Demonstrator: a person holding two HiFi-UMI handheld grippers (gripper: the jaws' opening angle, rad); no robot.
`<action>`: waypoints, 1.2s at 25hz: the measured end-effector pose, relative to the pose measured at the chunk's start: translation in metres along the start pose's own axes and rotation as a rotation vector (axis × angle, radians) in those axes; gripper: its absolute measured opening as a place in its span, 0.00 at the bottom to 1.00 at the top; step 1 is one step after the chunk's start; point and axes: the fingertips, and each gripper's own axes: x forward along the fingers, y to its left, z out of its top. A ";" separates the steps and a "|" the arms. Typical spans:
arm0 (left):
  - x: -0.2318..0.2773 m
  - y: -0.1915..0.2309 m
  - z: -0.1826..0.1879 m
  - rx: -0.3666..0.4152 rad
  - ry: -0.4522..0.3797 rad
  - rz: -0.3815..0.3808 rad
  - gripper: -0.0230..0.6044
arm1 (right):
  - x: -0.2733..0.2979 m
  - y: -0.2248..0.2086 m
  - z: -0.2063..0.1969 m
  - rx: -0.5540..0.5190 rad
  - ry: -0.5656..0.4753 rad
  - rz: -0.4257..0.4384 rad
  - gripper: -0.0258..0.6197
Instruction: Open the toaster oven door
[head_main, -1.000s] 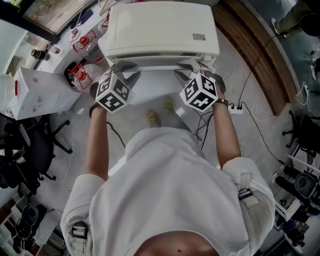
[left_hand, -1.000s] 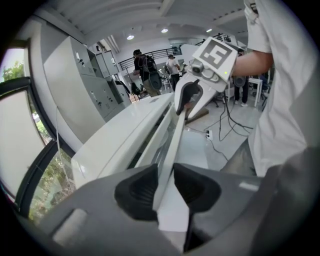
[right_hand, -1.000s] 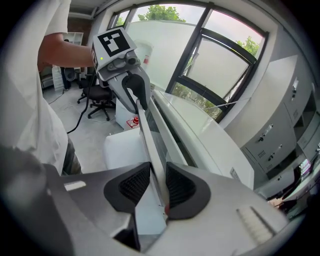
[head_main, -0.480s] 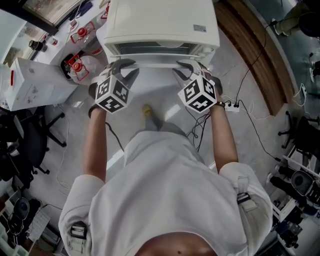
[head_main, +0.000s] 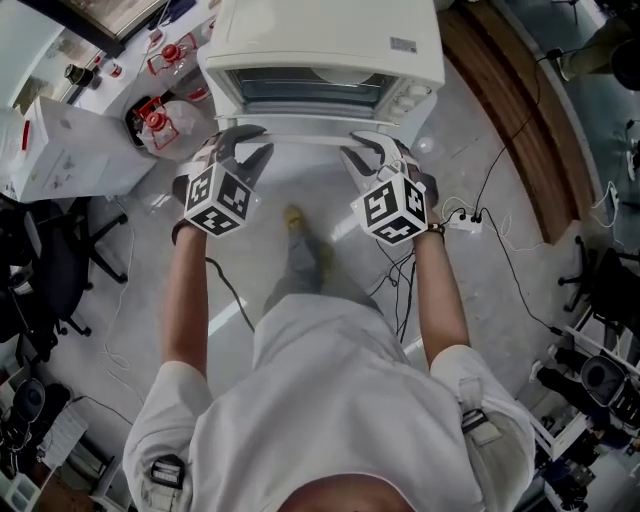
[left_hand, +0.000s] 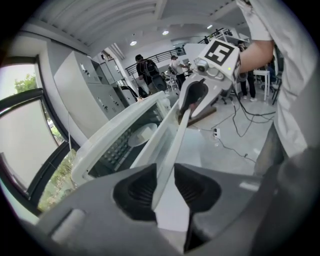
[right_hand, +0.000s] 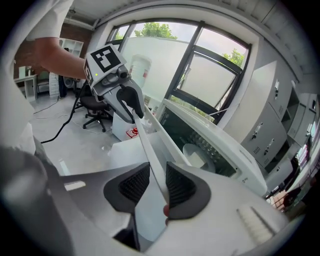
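Where the toaster oven (head_main: 320, 40) in front of the person was shut a second ago, its door (left_hand: 152, 142) now tilts partly open, rack showing, with the left claw (head_main: 245, 140) and right claw (head_main: 372, 146) both clamped on the door handle (right_hand: 142, 135).

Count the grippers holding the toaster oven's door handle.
2. The left gripper is closed on the white bar handle of the white toaster oven near the handle's left end. The right gripper is closed on it near the right end. Neither is hidden.
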 end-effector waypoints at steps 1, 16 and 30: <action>0.000 -0.005 -0.002 -0.001 0.003 0.002 0.20 | -0.001 0.005 -0.002 -0.001 -0.005 -0.001 0.19; 0.005 -0.057 -0.030 -0.013 0.062 0.054 0.22 | -0.002 0.057 -0.033 -0.075 -0.027 -0.071 0.19; 0.014 -0.091 -0.057 -0.010 0.021 0.071 0.23 | 0.011 0.094 -0.058 -0.084 -0.002 -0.110 0.19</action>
